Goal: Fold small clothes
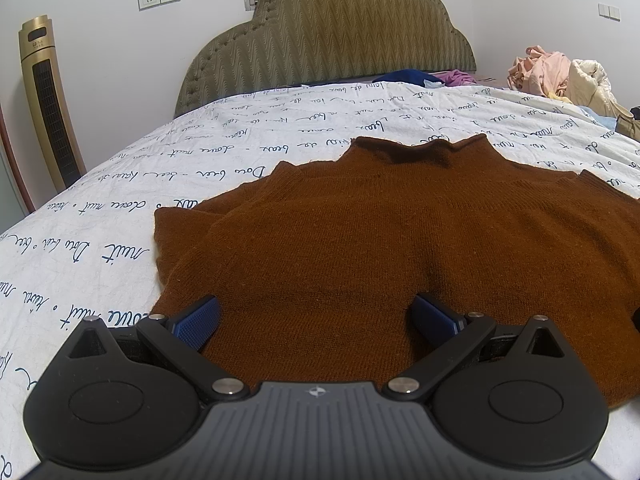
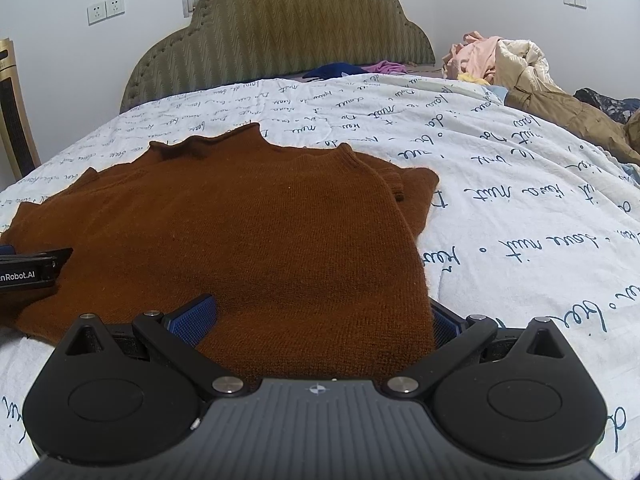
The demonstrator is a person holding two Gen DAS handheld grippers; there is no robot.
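A brown knit sweater lies flat on the white bedspread, collar toward the headboard, with its sleeves folded inward. My left gripper stands open over the sweater's near hem, left of centre, blue pads spread wide and the cloth between them. In the right wrist view the same sweater fills the middle. My right gripper is open at the hem's right corner, and the fabric edge covers part of its right pad. The left gripper's body shows at the left edge.
An olive padded headboard stands at the far end of the bed. A pile of pink and cream clothes and a tan garment lie at the far right. Blue and purple clothes rest near the headboard. A gold tower fan stands left.
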